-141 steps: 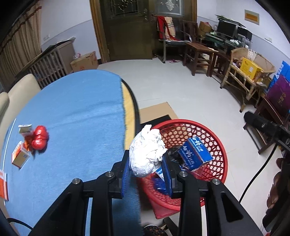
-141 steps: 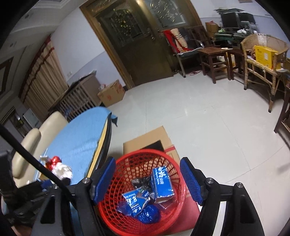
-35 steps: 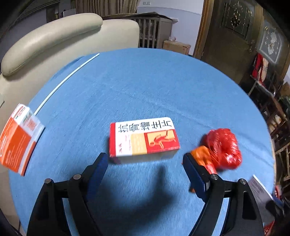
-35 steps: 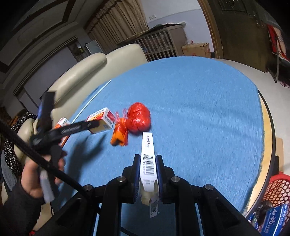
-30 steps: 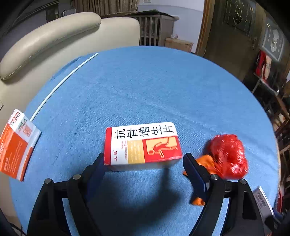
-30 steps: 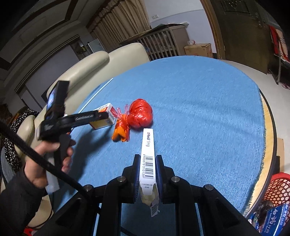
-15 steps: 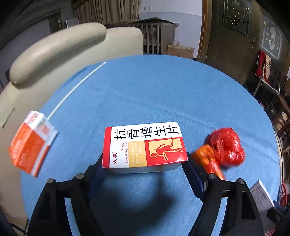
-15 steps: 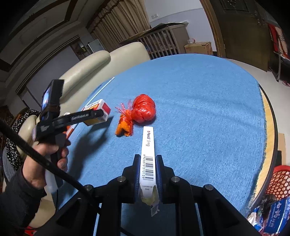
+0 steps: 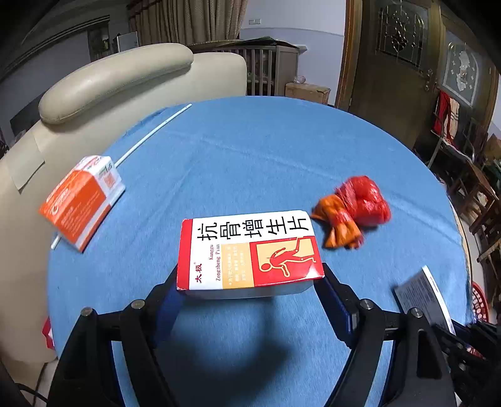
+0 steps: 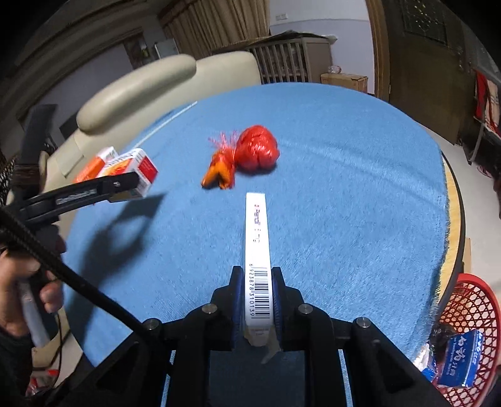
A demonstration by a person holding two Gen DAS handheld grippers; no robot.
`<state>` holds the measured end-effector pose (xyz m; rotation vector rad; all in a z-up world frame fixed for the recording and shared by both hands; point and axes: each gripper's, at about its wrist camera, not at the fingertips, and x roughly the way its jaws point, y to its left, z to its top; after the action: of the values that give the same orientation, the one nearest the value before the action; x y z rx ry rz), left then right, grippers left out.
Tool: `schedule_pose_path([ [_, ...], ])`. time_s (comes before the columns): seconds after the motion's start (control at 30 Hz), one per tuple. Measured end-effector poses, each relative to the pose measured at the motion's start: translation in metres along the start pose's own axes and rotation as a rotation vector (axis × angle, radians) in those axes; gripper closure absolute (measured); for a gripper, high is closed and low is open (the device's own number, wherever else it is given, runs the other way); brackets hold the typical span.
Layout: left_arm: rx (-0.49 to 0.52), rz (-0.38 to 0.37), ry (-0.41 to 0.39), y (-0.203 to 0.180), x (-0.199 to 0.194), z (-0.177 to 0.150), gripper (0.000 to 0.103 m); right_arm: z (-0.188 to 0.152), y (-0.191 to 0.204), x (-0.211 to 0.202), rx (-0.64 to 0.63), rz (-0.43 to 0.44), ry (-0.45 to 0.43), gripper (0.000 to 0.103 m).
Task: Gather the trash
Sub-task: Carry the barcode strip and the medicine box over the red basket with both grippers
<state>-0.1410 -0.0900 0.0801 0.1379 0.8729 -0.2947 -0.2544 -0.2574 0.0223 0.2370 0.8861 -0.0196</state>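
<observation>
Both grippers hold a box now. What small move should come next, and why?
Probably swing both toward the red basket past the table's right edge. The right gripper clamps a thin white barcode box, the left gripper the red-and-white medicine box, lifted off the blue tablecloth.

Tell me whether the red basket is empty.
No: the red basket beside the table holds a blue packet and other wrappers.

A home's living room; a cream leather sofa [image 9: 119, 75] stands behind a round table under a blue cloth [image 9: 250, 150]; beige pleated curtains [image 9: 184, 22] hang at the back wall; a dark wooden door with leaded glass panels [image 9: 397, 47] and wooden chairs [image 9: 469, 175] stand opposite.
</observation>
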Motion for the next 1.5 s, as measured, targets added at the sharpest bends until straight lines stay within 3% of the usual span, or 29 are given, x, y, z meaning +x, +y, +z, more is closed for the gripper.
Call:
schedule_pose_path([
  [0.13, 0.007, -0.013, -0.016, -0.004, -0.016, -0.010, 0.022, -0.006, 0.000, 0.014, 0.012, -0.005, 0.038, 0.085],
  [0.37, 0.024, -0.013, -0.041, -0.012, -0.031, -0.009, 0.022, -0.010, -0.009, -0.021, 0.098, 0.025, -0.055, 0.085],
  [0.8, 0.122, -0.064, -0.064, -0.073, -0.052, -0.011, 0.022, -0.019, -0.026, -0.078, 0.149, 0.034, -0.163, 0.085],
  [1.5, 0.285, -0.152, -0.040, -0.166, -0.062, -0.027, 0.022, -0.061, -0.105, -0.133, 0.333, -0.055, -0.261, 0.085],
])
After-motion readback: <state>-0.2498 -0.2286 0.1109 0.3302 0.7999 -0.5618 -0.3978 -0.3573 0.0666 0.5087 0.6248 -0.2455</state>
